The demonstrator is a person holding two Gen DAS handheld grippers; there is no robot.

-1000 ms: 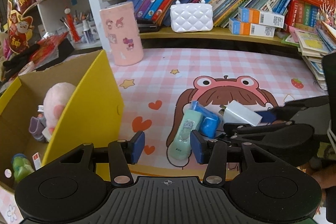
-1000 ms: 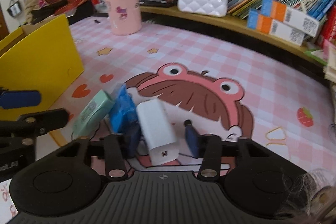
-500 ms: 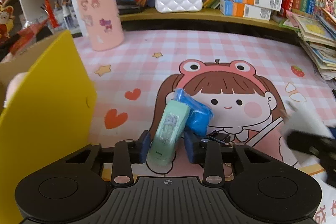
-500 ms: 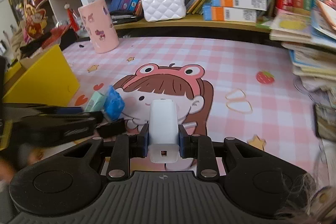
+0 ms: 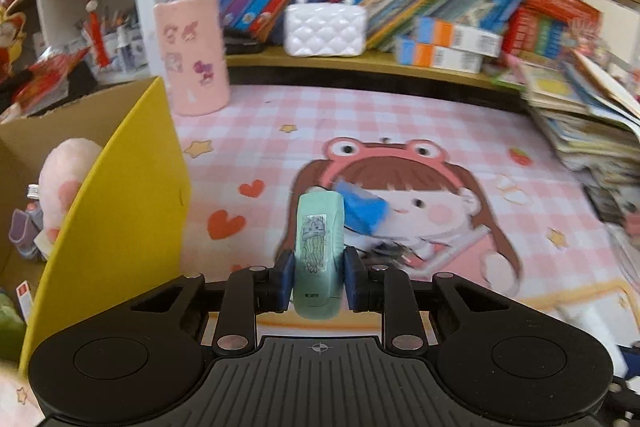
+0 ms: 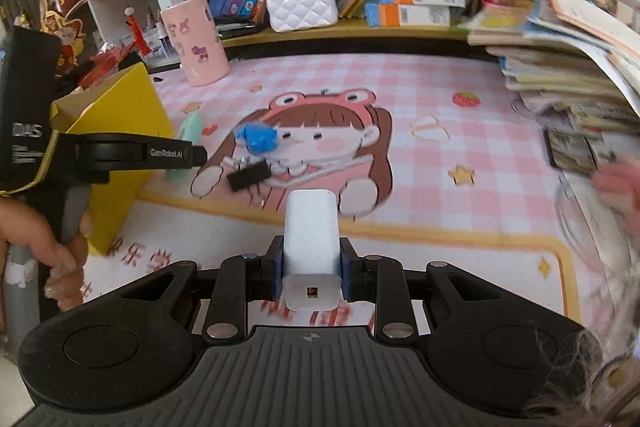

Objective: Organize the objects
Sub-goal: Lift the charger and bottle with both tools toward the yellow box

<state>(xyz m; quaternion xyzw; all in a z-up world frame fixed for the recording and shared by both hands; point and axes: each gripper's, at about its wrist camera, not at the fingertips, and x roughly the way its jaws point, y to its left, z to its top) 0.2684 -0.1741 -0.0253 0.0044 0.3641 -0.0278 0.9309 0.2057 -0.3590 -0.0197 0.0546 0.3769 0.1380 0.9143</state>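
My left gripper [image 5: 318, 269] is closing its jaws on a mint green case [image 5: 320, 227] with a jellyfish sticker, and both blue pads press its sides. A blue crumpled packet [image 5: 366, 213] lies just behind it on the pink cartoon mat [image 5: 400, 115]. My right gripper [image 6: 311, 267] is shut on a white charger block [image 6: 310, 231], held above the mat's front edge. In the right wrist view the left gripper's finger [image 6: 160, 155] reaches in from the left across the mint case [image 6: 191, 127]. The blue packet [image 6: 256, 139] and a black binder clip [image 6: 248, 175] lie beside it.
An open yellow box [image 5: 132, 207] stands at the left with a pink plush [image 5: 68, 167] and small items inside. A pink cup [image 5: 192, 55] and a white quilted purse [image 5: 324, 31] stand at the back below the bookshelf. Stacked books [image 6: 560, 75] crowd the right. A hand [image 6: 60, 247] holds the left gripper's handle.
The left jaws closed from wide apart onto the mint case. The right gripper closed on the white charger and carried it away from the other items toward the mat's front edge.
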